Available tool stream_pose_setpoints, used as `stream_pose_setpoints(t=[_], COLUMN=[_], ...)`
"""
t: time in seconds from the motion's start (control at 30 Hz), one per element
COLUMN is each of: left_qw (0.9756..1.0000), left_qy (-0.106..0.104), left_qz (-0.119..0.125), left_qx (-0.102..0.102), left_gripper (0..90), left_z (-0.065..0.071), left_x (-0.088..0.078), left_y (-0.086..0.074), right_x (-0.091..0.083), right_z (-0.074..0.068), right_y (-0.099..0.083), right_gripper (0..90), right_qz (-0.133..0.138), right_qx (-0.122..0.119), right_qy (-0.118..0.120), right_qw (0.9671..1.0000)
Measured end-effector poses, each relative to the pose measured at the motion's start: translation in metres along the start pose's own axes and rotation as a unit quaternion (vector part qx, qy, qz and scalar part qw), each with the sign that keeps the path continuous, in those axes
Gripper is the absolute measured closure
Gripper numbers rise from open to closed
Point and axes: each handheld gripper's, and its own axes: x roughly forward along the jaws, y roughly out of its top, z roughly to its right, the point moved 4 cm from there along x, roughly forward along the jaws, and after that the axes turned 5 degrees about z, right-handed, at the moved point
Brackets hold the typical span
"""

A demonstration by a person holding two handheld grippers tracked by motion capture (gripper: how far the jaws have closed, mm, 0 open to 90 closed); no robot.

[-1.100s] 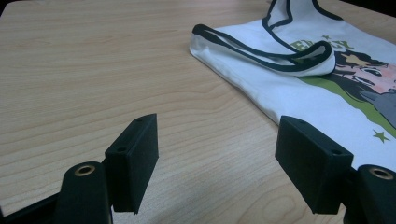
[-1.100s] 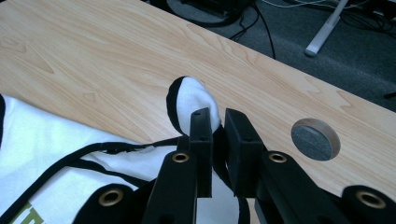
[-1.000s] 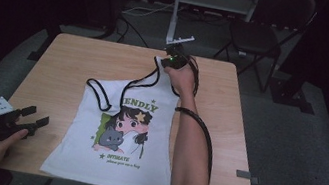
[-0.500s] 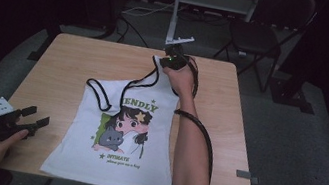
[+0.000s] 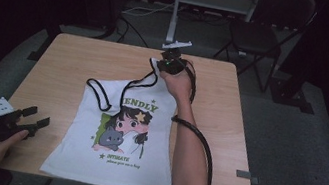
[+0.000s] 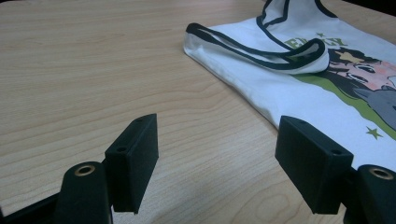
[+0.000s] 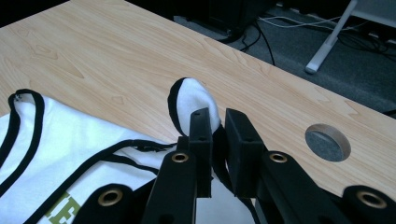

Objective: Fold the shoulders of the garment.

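Observation:
A white tank top (image 5: pixel 121 141) with black trim and a cartoon print lies flat on the wooden table (image 5: pixel 70 66). My right gripper (image 5: pixel 163 65) is shut on its right shoulder strap (image 7: pixel 194 105) and holds that strap stretched toward the table's far edge. The strap's white end with its black edge pokes out past the closed jaws in the right gripper view. My left gripper (image 5: pixel 35 118) rests open near the front left corner, left of the shirt's hem. Between its jaws (image 6: pixel 215 158) there is only bare wood, with the shirt's other strap (image 6: pixel 261 44) lying ahead.
A round cable hole (image 7: pixel 328 142) sits in the tabletop near the far edge. Behind the table stand a white desk leg (image 5: pixel 175 10), a dark chair (image 5: pixel 258 37) and floor cables (image 5: pixel 141 10). The right gripper's cable (image 5: pixel 200 139) trails along the forearm.

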Motion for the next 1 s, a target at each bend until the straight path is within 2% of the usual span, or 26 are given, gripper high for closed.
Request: stream_pose_setpoints(t=[0.13, 0.2, 0.67, 1.0], left_qw=[1.0000, 1.0000, 1.0000, 0.9999], left_qy=[0.001, 0.001, 0.004, 0.008], left_qz=[0.003, 0.001, 0.000, -0.002], left_qx=[-0.003, 0.002, 0.006, 0.010], left_gripper=[29.7, 29.7, 29.6, 29.6], left_z=[0.000, 0.000, 0.000, 0.000], left_x=[0.001, 0.000, -0.001, -0.001], left_y=[0.000, 0.000, 0.000, -0.001], right_x=[-0.002, -0.003, -0.008, -0.015], right_z=[-0.003, -0.004, -0.015, -0.023], right_y=[-0.003, -0.005, -0.016, -0.017], right_gripper=[81.3, 81.3, 81.4, 82.0], right_qz=[0.004, 0.003, 0.008, 0.015], right_qx=[0.001, 0.001, 0.001, -0.002], right_qy=[0.001, 0.001, 0.003, 0.007], right_qw=[1.0000, 1.0000, 1.0000, 0.9999])
